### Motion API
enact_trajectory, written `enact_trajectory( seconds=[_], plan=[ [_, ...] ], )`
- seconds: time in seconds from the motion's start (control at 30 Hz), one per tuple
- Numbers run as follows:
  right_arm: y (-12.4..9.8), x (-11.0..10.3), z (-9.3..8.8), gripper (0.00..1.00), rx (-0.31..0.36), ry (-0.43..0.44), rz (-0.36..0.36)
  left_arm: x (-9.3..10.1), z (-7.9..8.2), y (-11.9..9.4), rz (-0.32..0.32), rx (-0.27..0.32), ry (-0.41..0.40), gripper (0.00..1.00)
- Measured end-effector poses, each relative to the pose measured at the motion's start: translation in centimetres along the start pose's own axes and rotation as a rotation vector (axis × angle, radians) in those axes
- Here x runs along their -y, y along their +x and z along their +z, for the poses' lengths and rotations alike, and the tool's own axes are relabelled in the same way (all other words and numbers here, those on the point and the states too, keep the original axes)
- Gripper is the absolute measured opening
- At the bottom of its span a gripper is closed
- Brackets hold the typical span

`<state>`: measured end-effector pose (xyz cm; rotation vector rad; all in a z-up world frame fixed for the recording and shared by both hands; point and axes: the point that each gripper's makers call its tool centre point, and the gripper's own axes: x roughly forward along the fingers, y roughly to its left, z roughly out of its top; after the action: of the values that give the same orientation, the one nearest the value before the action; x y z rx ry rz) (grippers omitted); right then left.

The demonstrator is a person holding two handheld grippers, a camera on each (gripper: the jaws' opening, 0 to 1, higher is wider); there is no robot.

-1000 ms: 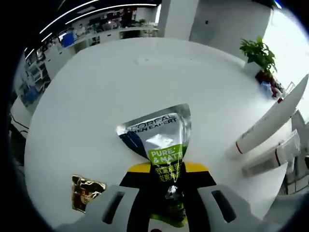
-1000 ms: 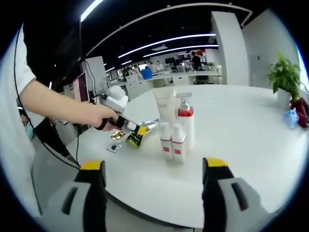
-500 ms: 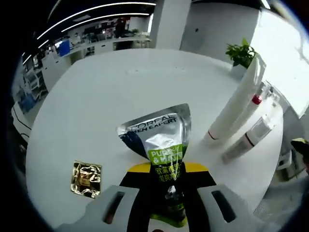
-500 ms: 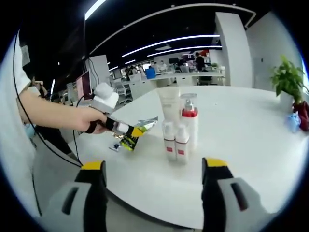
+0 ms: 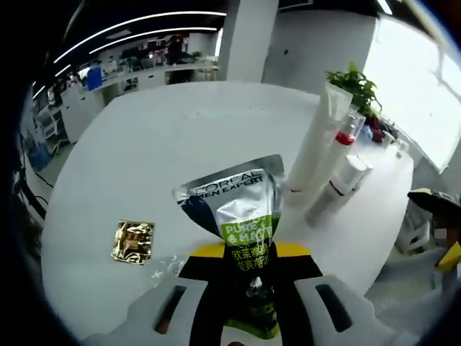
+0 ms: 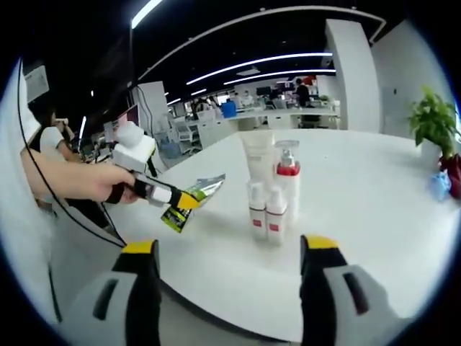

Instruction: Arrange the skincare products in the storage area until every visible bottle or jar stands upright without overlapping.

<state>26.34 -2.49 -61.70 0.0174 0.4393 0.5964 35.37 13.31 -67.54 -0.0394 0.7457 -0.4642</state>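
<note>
I'm working over the broad round white table (image 5: 144,158), and my left gripper (image 5: 247,268) is clamped on the silver flat-crimped tube with the green label band (image 5: 238,209), holding it off the tabletop with the crimped end pointing forward; in the right gripper view the same tube (image 6: 189,202) is hanging in the air to the left of the standing group. That group, a tall white tube (image 6: 257,160), a clear bottle with a red pump collar (image 6: 287,180) and two small white bottles with red bands (image 6: 265,214), is standing upright and packed close together. My right gripper (image 6: 229,288) is waiting with its jaws spread wide and nothing between them. I'm judging the risk to be the cluster: swinging the tube in too near could knock the tall white tube (image 5: 317,140), and a tube set on its cap may topple once released. The small gold foil sachet (image 5: 134,240) is lying flat by itself. Compared with a second ago, the standing bottles are sitting nearer the middle of my left view and more upright, since my hand is turning toward them.
</note>
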Motion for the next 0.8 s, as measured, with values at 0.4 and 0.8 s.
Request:
enact_trajectory(
  seconds=[0.4,0.8],
  plan=[
    [0.2,-1.2,-0.6,0.8,-0.039,-0.027,0.053,3.1,-0.6,-2.2,-0.092,0.044,0.051,0.19],
    [0.2,-3.3,0.0,0.82,-0.036,0.113,0.181,4.5,-1.8,-4.6,-0.115,0.048,0.103,0.18]
  ],
)
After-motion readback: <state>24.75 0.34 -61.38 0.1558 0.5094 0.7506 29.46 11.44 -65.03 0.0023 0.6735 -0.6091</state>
